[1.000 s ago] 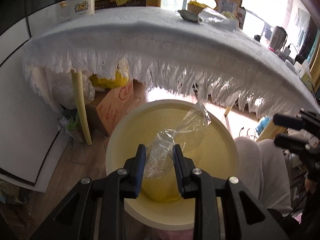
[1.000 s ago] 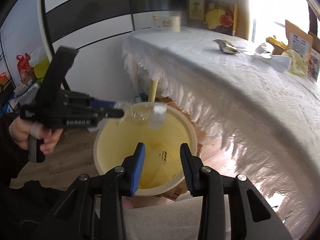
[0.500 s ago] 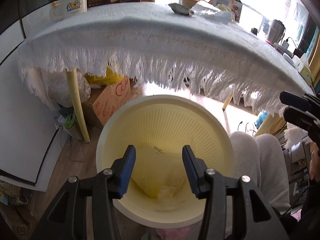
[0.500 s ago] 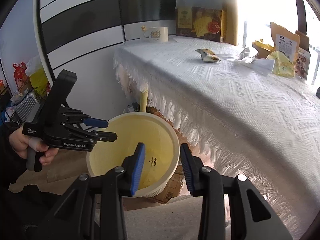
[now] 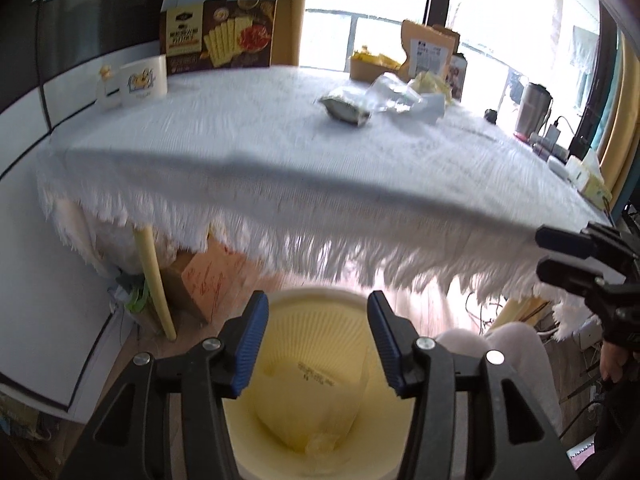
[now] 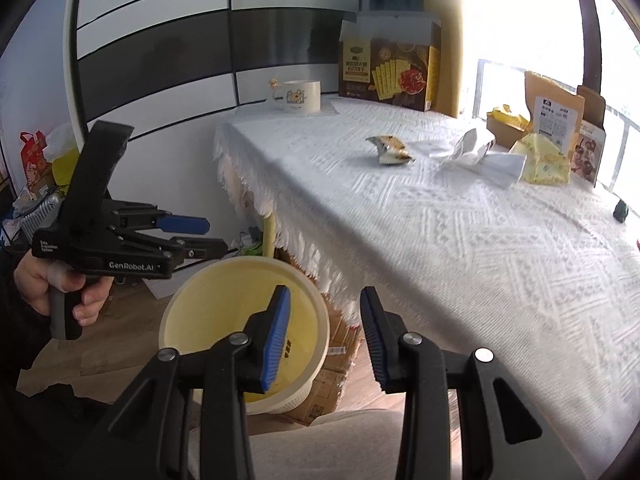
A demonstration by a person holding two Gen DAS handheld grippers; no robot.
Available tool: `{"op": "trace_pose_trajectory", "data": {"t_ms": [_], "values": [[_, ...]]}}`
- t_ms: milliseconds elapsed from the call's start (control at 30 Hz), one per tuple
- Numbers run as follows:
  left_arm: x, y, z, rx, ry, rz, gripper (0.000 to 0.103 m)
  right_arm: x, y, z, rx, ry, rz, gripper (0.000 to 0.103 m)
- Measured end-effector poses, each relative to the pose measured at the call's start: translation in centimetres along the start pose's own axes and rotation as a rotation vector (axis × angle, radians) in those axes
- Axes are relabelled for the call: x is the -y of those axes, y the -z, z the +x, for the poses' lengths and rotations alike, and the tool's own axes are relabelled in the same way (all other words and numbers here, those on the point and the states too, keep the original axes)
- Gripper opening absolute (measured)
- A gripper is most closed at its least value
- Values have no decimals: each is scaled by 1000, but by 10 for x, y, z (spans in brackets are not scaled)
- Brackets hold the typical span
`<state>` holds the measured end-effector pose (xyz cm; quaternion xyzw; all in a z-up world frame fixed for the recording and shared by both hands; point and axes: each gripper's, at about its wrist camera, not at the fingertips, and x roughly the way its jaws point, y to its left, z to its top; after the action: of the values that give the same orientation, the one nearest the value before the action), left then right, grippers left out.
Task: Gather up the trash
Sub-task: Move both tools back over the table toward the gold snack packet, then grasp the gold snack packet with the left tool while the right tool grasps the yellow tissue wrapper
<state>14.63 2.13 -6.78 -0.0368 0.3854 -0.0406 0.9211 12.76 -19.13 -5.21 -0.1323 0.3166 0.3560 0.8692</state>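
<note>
A pale yellow waste bin stands on the floor below the table edge, also in the right wrist view; clear plastic lies at its bottom. My left gripper is open and empty above the bin; it also shows in the right wrist view. My right gripper is open and empty near the table edge. On the white tablecloth lie a crumpled snack wrapper and a silvery wrapper; both wrappers also show in the left wrist view, snack and silvery.
A cracker box, a mug, a white tissue, a yellow packet and paper pouches stand at the table's far side. A cardboard box and a yellow table leg are under the table.
My left gripper opened and let the clear plastic fall into the bin. Both grippers then rose, bringing the tabletop into view.
</note>
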Motion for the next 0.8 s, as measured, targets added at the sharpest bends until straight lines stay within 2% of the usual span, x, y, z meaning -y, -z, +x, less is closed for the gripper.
{"op": "trace_pose_trajectory", "data": {"t_ms": [433,800], "values": [[24,-58,21,75,46,80,53,37,-28,-2,-4,93,-14,34],[36,-119,54,117,88,103,54,81,-72,9,-26,195,-49,38]]}}
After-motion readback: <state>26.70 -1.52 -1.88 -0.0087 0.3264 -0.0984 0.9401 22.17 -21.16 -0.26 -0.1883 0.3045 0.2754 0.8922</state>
